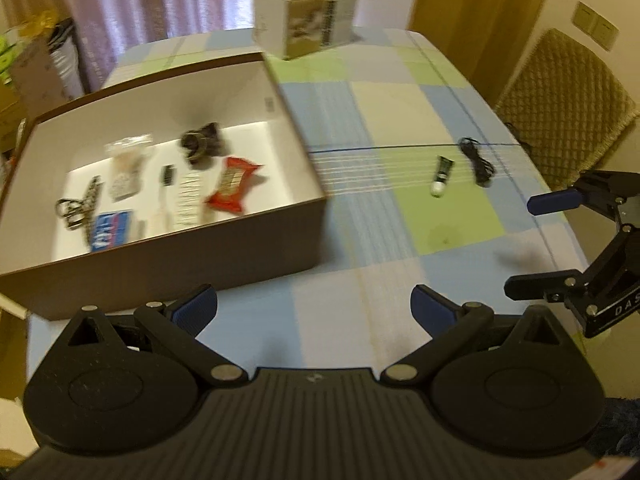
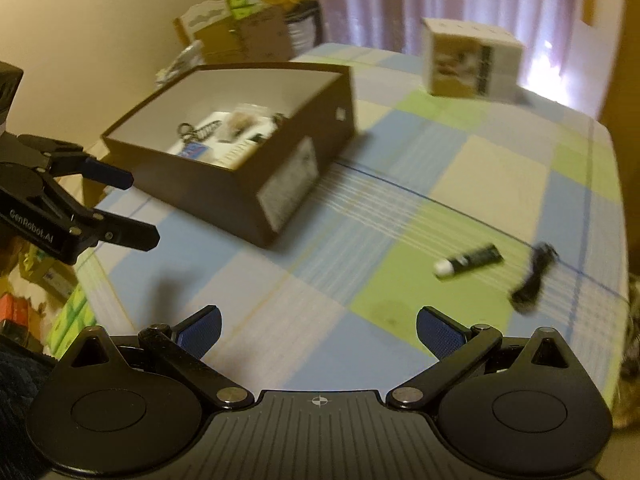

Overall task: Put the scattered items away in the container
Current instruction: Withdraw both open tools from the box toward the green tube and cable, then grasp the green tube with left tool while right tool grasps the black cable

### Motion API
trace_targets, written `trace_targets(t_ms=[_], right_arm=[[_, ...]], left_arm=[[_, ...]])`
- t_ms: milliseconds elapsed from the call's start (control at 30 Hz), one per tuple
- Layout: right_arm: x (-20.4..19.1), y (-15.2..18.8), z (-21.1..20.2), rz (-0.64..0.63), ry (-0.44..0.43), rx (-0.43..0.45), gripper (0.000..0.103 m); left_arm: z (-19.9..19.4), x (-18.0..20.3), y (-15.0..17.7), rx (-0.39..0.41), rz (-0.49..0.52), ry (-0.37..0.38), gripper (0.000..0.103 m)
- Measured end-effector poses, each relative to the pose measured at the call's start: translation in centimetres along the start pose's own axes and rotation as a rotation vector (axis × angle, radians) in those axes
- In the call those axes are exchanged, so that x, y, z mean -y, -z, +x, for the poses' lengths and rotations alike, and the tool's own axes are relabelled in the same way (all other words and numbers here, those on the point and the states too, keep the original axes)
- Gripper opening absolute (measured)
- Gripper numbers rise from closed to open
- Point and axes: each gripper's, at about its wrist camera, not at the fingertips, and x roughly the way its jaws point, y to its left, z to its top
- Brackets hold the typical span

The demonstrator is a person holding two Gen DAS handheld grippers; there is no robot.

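While both views are blurring, I'm holding the left gripper [image 1: 314, 310] and the right gripper [image 2: 318, 330] over the checked tablecloth [image 2: 472, 156], each with jaws spread wide and gripping nothing. The brown box [image 1: 168, 256] is sitting to my left, already holding scissors [image 1: 78, 208], a red packet [image 1: 232, 186], a blue card [image 1: 110, 230] and other small bits I can't identify. A black tube with a white cap [image 2: 468, 262] and a bundled black cable [image 2: 534, 278] are lying just beside each other on the cloth, well apart from the box. A white carton [image 1: 306, 22] is standing at the far edge.
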Motion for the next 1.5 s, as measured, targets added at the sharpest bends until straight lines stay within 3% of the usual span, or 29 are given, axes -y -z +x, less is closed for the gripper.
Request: trace_targets(t_ms=[400,833,1200,1333,1433,1500], right_arm=[[7.6,2.7,-1.9,0.213,0.184,-0.004,0.101],[12.5,2.5,0.1,0.322,0.256,0.002,0.101],[15.7,1.5,2.2,0.37,0.299,0.026,0.101],[16.6,1.5,2.2,0.385,0.299,0.031,0.101],[17.0,1.5,2.2,0.389,0.299,0.037,0.101],[17.3,1.4,2.3,0.39,0.3,0.038,0.101]], left_arm=[[4.2,8.4,-2.9,0.01,0.142,0.116,0.101],[11.2,11.9,-6.8,0.006,0.2,0.092,0.098],[17.6,14.2,-8.9,-0.013,0.326,0.103,0.071],[19.5,14.8,-9.4,-0.022,0.361,0.094,0.068],[20.7,15.1,-9.8,-0.027,0.37,0.095,0.06],[21.5,15.1,-10.1,-0.039,0.366,0.102,0.045]])
